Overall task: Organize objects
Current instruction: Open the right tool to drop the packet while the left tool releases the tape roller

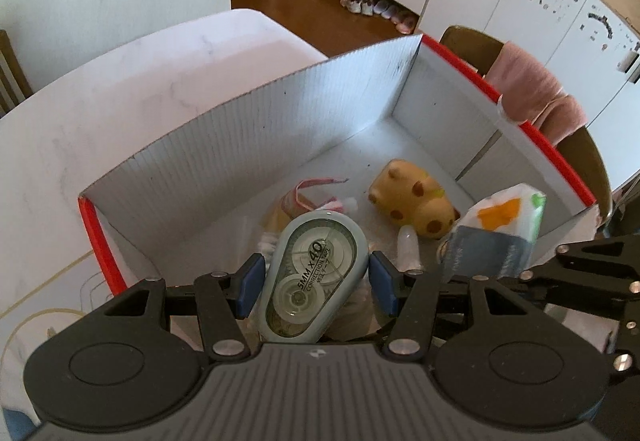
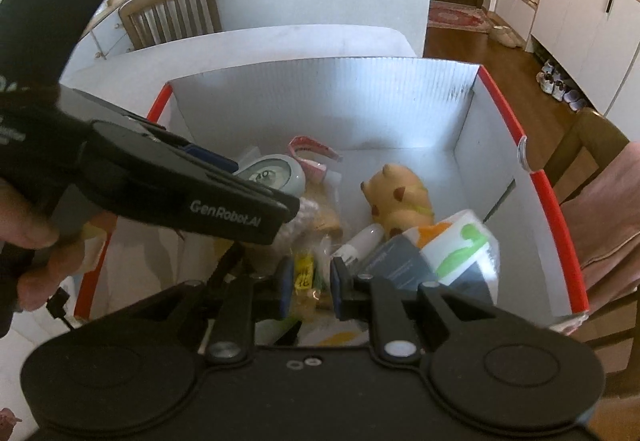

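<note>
While the left gripper [image 1: 316, 283] clamps a correction tape [image 1: 314, 277] above the box [image 1: 256, 137], the right gripper [image 2: 308, 283], nearly closed and empty, hovers over a yellow toy [image 2: 400, 197] and wrappers [image 2: 308, 269].

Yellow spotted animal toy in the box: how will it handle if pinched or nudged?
The yellow spotted toy looks rounded and glossy, so pads may slip on it. It lies on its side in the white box; a nudge could rock or roll it. Probably light, possibly hollow; that cannot be confirmed.
</note>
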Available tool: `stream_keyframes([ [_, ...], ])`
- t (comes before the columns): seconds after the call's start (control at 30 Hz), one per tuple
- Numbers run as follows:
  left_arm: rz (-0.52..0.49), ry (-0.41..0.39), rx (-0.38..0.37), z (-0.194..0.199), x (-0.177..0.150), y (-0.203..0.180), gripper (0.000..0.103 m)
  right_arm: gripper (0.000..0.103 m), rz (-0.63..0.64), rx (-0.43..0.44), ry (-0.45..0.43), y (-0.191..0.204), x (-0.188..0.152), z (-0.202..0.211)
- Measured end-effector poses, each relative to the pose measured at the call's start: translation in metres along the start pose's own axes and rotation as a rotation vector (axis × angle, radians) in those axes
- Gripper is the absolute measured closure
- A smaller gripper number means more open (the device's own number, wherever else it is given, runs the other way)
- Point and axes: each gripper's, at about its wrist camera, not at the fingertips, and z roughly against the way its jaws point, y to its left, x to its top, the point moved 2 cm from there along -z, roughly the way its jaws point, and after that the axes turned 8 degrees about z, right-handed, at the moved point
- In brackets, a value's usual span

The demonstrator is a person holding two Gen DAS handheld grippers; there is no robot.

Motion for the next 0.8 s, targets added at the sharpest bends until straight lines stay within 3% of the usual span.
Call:
stream_keyframes([
  [0.33, -0.006, -0.004, -0.016, -0.001, -0.002, 0.002, 0.047, 0.083, -0.014, 0.073, -0.054, 0.005, -0.014, 0.024],
  [0.8, -0.032, -0.117, -0.118, 0.046, -0.017, 0.002, 0.039, 0.08, -0.066, 0.11, -0.174, 0.0, -0.02, 0.066],
])
